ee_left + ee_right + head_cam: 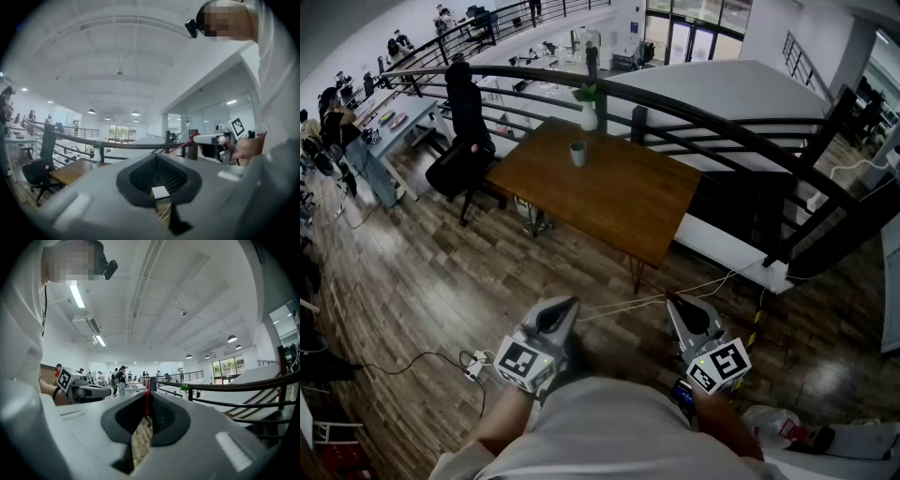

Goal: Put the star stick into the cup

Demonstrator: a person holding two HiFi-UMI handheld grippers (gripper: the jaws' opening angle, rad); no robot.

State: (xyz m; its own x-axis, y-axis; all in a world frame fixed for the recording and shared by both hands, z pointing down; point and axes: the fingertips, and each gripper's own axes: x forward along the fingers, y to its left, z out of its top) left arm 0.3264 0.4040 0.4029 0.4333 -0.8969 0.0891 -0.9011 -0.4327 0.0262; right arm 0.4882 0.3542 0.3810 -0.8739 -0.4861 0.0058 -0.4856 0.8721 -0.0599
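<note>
A grey cup (578,153) stands on the brown wooden table (619,202), well ahead of me across the floor. Both grippers are held close to my body, away from the table. My right gripper (675,302) is shut on a thin red star stick (147,401) that rises between its jaws; the stick's red tip (192,137) also shows in the left gripper view. My left gripper (567,305) has its jaws together with nothing between them. In the right gripper view the left gripper (101,391) shows at the left.
A white vase with a plant (589,112) stands at the table's far edge. A curved black railing (722,127) runs behind the table. A black office chair (464,141) stands at its left. Cables (422,361) lie on the wooden floor.
</note>
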